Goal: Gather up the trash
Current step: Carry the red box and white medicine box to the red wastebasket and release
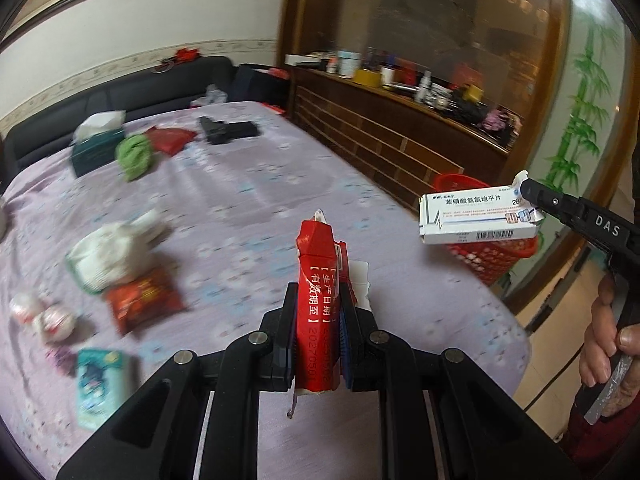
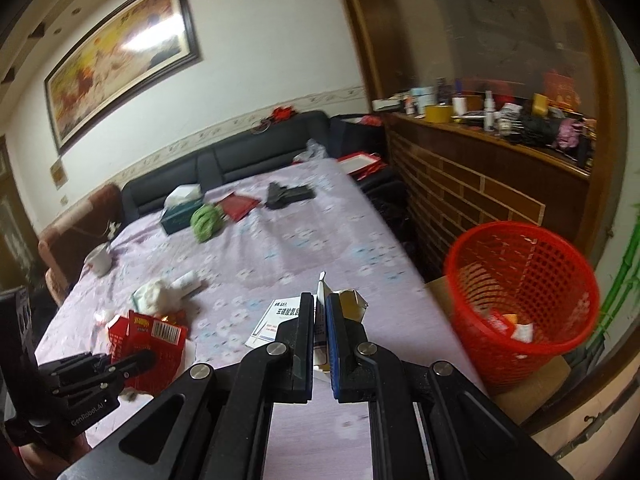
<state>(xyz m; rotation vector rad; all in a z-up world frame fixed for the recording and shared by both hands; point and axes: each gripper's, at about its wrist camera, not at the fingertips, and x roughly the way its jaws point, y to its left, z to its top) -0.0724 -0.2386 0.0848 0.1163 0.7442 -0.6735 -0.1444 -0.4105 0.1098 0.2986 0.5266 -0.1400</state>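
My left gripper (image 1: 319, 304) is shut on a crushed red carton (image 1: 318, 280) and holds it above the purple bedspread (image 1: 248, 200); both also show in the right wrist view (image 2: 132, 362), carton (image 2: 154, 334). My right gripper (image 2: 319, 312) is shut on a white medicine box (image 2: 276, 320), also in the left wrist view (image 1: 476, 218), held in the air near the red mesh basket (image 2: 520, 300). The basket stands on a cardboard box off the bed's right edge and holds some scraps.
On the bed lie a crumpled white tissue (image 1: 116, 248), a red snack packet (image 1: 144, 300), a teal packet (image 1: 100, 384), a tissue box (image 1: 96, 148), a green cloth (image 1: 134, 156) and a black gripper-like tool (image 1: 228, 130). A cluttered wooden shelf (image 2: 500, 128) runs along the right.
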